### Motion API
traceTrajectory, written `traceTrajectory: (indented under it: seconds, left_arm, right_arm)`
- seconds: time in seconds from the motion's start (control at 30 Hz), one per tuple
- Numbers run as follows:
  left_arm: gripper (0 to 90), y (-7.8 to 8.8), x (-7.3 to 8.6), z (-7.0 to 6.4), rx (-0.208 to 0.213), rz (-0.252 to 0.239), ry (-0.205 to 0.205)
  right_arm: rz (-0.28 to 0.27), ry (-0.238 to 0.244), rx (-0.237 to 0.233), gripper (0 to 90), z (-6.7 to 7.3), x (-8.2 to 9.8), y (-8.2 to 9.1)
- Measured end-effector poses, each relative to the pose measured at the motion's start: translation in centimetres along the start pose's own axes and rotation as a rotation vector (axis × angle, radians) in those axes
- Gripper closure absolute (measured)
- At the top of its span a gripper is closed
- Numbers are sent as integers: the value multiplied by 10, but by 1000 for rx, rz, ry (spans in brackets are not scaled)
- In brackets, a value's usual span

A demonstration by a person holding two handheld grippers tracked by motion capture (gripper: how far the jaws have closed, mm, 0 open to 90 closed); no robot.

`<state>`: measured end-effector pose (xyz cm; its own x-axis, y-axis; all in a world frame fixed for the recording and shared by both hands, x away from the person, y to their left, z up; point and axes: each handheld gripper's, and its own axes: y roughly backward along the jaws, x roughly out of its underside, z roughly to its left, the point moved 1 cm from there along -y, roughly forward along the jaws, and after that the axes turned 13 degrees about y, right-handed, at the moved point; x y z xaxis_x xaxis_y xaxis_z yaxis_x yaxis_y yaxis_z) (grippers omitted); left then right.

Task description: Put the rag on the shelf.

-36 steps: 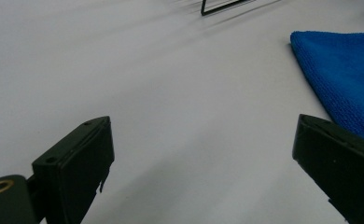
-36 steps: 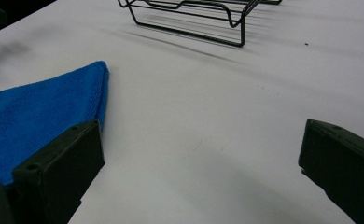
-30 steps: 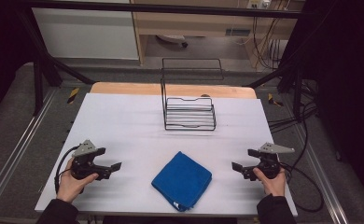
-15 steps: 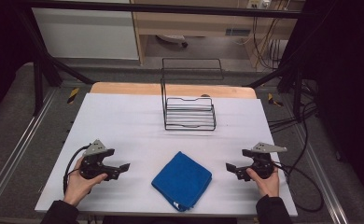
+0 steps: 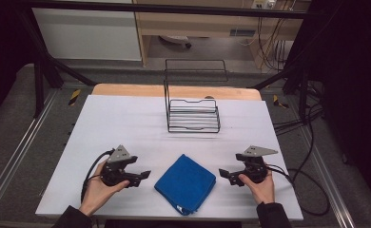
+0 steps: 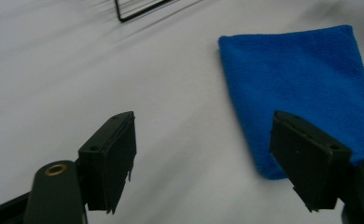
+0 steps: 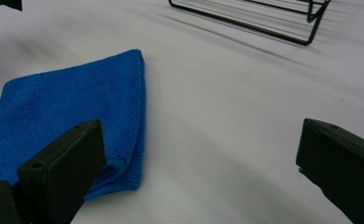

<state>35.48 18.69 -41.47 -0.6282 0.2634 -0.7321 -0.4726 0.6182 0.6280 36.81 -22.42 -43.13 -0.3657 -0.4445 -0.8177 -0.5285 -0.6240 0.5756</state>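
A folded blue cloth [image 5: 185, 183] lies flat on the white table [image 5: 126, 123] near its front edge, between the two hands. My left gripper [image 5: 144, 175] hovers just left of the cloth, open and empty; its own view has the cloth [image 6: 306, 88] ahead to the right, by the right jaw. My right gripper [image 5: 224, 175] is just right of the cloth, open and empty too. In the right gripper view the cloth [image 7: 68, 116] reaches behind the left jaw. A black wire rack [image 5: 193, 107] stands at the table's far middle.
The rack's base wires show at the top of the left gripper view [image 6: 138, 9] and the right gripper view [image 7: 250, 18]. Cables [image 5: 312, 190] hang off the table's right side. A wooden strip [image 5: 174, 90] edges the far side.
Both grippers have moved inward toward the blue cloth, the left one to the right and the right one to the left. The cloth and the rack have stayed in place.
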Motion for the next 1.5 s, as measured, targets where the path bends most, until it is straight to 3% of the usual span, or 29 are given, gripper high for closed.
traceTrajectory:
  seconds: [0.17, 0.23, 0.37, 0.43, 0.57, 0.63, 0.7, 0.77, 0.8, 0.87, 0.9, 0.93, 1.03, 1.27, 1.5]
  left_arm:
    - [325, -15, -4, -20, 28, 43, -9]
    - [372, -24, -6, -29, 9, 67, -28]
    - [432, -32, -6, -38, 16, 102, -29]
    - [506, -37, -5, -44, 21, 139, -30]
    - [611, -47, -2, -51, 20, 192, -27]
    - [651, -50, 1, -52, 12, 209, -27]
    - [667, -52, 3, -52, -1, 216, -23]
    - [725, -54, 5, -50, 5, 229, -17]
    - [725, -55, 6, -49, 1, 229, -13]
    - [775, -55, 7, -49, -2, 234, -15]
    - [813, -55, 8, -48, -3, 236, -14]
    - [813, -55, 8, -48, -2, 240, -15]
    - [873, -55, 8, -49, -3, 245, -13]
    - [898, -56, 9, -50, -7, 245, -32]
    - [900, -50, 3, -41, 10, 257, -24]
  right_arm:
    - [20, 19, 3, 39, 9, -5, -6]
    - [31, 33, 5, 43, 15, -7, -10]
    - [54, 32, 14, 43, 22, -10, -14]
    - [66, 13, 5, 61, 28, -11, -17]
    - [68, 31, -3, 134, 33, -10, -19]
    - [66, 27, -15, 269, 35, -9, -18]
    - [75, 25, -19, 300, 35, -9, -19]
    - [104, 25, -23, 419, 37, -7, -20]
    - [104, 25, -23, 419, 37, -7, -20]
    - [111, 24, -23, 510, 38, -6, -21]
    - [116, 15, -23, 585, 38, -6, -21]
    - [116, 15, -23, 585, 38, -6, -21]
    - [112, 0, -44, 711, 40, -6, -20]
    - [142, -8, -72, 797, 41, -4, -24]
    - [143, -38, -102, 864, 43, -5, -22]
